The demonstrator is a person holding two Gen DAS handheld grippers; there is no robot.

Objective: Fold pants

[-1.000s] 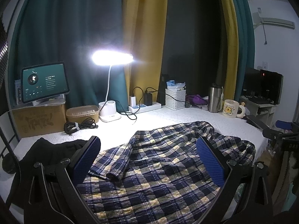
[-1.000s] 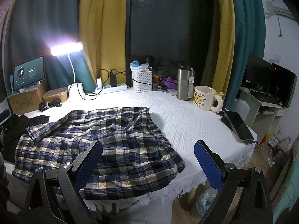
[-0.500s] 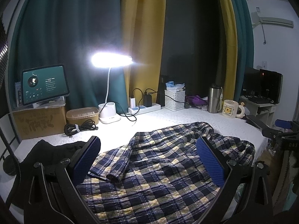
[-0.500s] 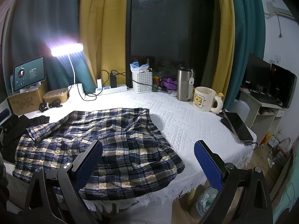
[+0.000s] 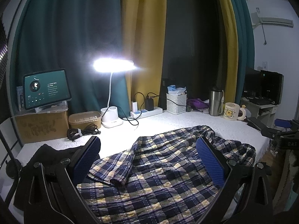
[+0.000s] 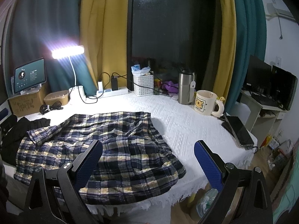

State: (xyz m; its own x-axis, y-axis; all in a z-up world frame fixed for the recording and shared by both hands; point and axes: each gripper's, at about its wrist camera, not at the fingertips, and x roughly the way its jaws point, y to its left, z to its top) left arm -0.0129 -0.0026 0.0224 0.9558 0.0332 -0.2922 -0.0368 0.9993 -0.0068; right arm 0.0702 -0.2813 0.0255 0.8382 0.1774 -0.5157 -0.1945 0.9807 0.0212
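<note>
A white textured cloth covers the counter [image 6: 186, 127], which carries everything here. The plaid pants [image 6: 112, 145] lie rumpled across its near left part, their lower hem hanging close to the front edge; in the left wrist view the plaid pants [image 5: 158, 168] spread under the tool, with one cuff folded back toward the middle. A black garment [image 6: 11, 136] lies touching the pants' left side. At the back left a cardboard box [image 5: 41, 127] supports a lit tablet [image 5: 46, 88], and a glowing desk lamp [image 5: 114, 65] stands just beside a tan lidded container [image 5: 84, 118]. Further right stand a white basket [image 6: 143, 85], a steel tumbler [image 6: 185, 88] and a cartoon mug [image 6: 205, 102], with a dark phone [image 6: 241, 130] near the right edge.

The left tool [image 5: 148, 157] hovers above the pants, its blue pads spread wide and holding nothing. The right tool [image 6: 148, 157] hangs likewise wide apart and empty, over the pants' right end and the counter's front edge.
</note>
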